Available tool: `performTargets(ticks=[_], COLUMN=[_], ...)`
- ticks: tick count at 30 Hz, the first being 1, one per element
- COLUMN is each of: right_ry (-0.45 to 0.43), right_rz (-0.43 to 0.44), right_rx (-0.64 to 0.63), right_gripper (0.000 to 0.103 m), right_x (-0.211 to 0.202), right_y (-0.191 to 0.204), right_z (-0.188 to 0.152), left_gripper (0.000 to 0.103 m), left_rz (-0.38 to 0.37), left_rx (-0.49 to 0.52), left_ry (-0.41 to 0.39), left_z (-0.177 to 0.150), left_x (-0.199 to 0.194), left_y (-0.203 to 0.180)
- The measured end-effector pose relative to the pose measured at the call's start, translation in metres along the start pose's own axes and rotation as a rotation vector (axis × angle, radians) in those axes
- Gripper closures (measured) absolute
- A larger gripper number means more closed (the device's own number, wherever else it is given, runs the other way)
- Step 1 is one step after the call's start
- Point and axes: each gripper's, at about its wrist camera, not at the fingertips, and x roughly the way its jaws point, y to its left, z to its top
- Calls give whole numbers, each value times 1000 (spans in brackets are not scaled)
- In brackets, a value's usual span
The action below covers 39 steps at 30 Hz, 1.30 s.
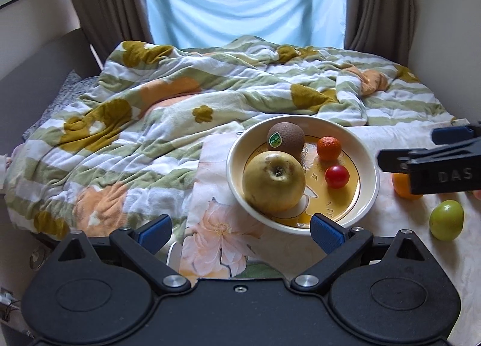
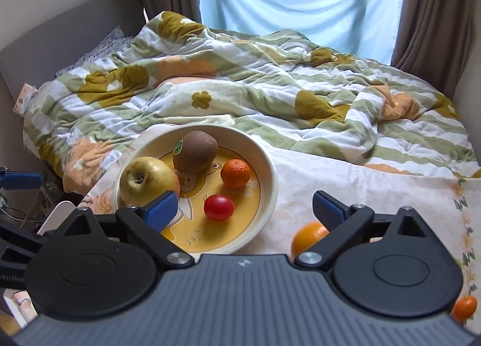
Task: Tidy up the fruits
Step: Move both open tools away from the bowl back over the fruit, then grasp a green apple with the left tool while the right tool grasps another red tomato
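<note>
My left gripper (image 1: 240, 229) is open wide with nothing between its blue pads. My right gripper (image 2: 245, 210) is open wide too and holds nothing.

The bowl (image 1: 368, 162) sits in the middle of the left view, on a flowery cloth (image 1: 216, 226). Inside it are a big yellow apple (image 1: 273, 185), a brown kiwi (image 1: 285, 138), a small orange (image 1: 328, 148) and a red tomato (image 1: 337, 176).

At the right edge of the left view, a green fruit (image 1: 446, 220) lies on the cloth outside the bowl. A bigger orange (image 2: 306, 239) lies low in the right view, just beside the bowl. Another little orange (image 2: 465, 308) peeks out at the lower right. A striped blanket (image 1: 180, 105) covers the bed behind.
</note>
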Motion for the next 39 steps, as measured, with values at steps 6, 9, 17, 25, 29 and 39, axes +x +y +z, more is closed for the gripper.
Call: performTargets(ticks=[6, 9, 17, 25, 29, 39], right_ry=[-1, -12, -23, -16, -5, 53], right_rz=[-24, -31, -58, -110, -131, -117], right_rx=[1, 9, 47, 89, 77, 92], right_gripper=[0, 0, 0, 0, 0, 0], right_x=[-44, -67, -115, -138, -141, -123], right_y=[-16, -26, -66, -117, -141, -182], right_z=[-18, -31, -71, -110, -129, -165], left_gripper=[3, 3, 3, 1, 1, 1], left_rz=[43, 43, -11, -74, -98, -176], left_rx=[-36, -43, -29, 49, 105, 185], left_ry=[-21, -27, -35, -58, -51, -1], left_z=[-12, -19, -29, -33, -33, -31], left_x=[-29, -42, -64, -64, -50, 3], left_y=[-12, -25, -75, -137, -167, -218])
